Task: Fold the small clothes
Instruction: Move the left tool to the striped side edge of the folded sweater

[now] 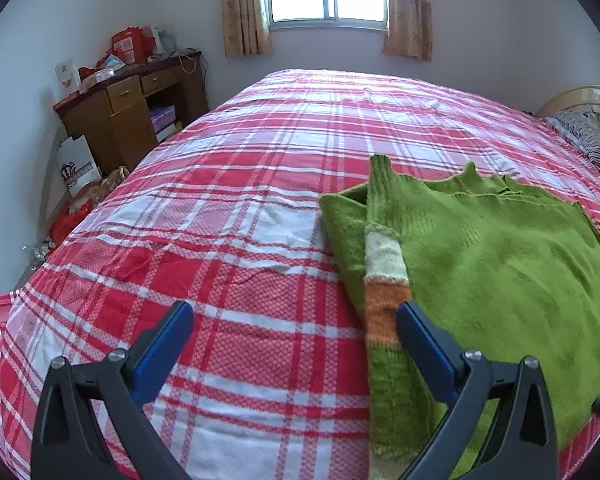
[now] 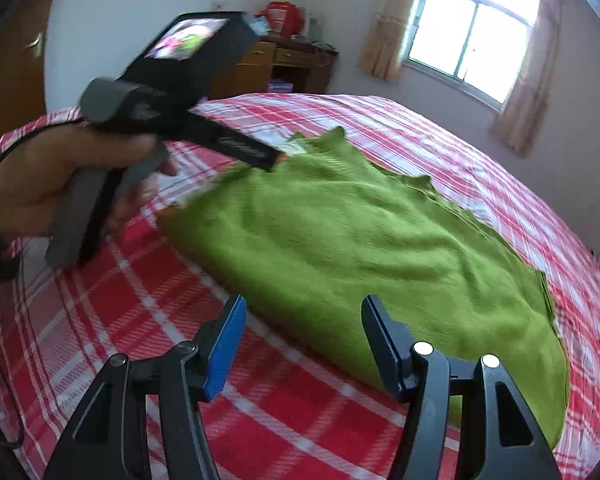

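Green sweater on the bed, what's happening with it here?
A person holding a gripper in each hand is folding a green sweater on a plaid bed. One striped sleeve already lies folded over the body. Both the left gripper and the right gripper are open and hold nothing; the left one hovers beside the sleeve, the right one at the sweater's near edge.

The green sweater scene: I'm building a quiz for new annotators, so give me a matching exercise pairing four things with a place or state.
Things:
1. green sweater
2. striped sleeve
3. left tool
4. wooden desk

Places or states:
A. against the wall, cluttered on top
B. folded across the sweater's left side
C. open, holding nothing
D. spread on the plaid bedspread

Pairs: 1-D, 2-B, 3-C, 4-A
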{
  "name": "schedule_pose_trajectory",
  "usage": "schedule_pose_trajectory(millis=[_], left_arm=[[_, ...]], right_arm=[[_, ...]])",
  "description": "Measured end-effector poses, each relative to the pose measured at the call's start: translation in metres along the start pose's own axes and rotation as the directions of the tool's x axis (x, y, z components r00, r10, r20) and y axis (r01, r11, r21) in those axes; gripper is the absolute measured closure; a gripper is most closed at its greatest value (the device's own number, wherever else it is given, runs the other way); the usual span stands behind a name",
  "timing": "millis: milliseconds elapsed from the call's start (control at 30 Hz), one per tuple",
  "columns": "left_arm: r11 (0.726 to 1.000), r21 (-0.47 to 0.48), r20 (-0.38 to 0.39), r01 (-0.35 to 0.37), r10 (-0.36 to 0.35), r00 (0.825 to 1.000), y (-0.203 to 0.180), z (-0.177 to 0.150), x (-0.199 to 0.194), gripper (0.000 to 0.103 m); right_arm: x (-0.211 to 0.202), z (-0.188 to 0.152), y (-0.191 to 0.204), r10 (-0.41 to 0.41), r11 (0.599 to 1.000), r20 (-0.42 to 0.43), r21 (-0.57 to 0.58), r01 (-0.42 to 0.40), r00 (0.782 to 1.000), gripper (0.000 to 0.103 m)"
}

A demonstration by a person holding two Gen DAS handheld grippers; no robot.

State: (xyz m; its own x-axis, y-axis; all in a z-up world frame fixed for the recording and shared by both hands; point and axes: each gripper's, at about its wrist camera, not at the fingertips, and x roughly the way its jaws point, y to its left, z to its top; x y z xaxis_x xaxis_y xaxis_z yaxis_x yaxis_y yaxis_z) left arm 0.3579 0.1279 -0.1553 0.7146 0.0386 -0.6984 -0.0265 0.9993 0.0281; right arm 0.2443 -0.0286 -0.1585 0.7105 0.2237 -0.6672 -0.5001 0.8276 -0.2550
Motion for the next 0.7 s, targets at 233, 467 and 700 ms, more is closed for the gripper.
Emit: schedule_pose_trajectory(millis=[233, 467, 700], left_arm=[[1.000, 0.018, -0.004, 0.005, -0.005, 1.000, -0.007, 0.004, 0.005, 0.000], [0.999, 0.035, -0.029, 0.036, -0.035, 0.999, -0.013, 0.011, 0.016, 0.000], [0.986, -0.030, -0.057, 0.162, -0.164, 0.985, -0.005, 0.021, 0.031, 0.006]], right_arm=[[0.008, 0.004, 0.023, -0.002, 0.999, 0.007, -0.049, 0.003, 1.000, 0.042], [0.016, 0.010, 0.050, -0.024, 0.991, 0.017, -0.135, 0.026, 1.000, 0.042], [0.024, 0.020, 0.068, -0.085, 0.972, 0.035, -0.215, 0.090, 0.996, 0.042]])
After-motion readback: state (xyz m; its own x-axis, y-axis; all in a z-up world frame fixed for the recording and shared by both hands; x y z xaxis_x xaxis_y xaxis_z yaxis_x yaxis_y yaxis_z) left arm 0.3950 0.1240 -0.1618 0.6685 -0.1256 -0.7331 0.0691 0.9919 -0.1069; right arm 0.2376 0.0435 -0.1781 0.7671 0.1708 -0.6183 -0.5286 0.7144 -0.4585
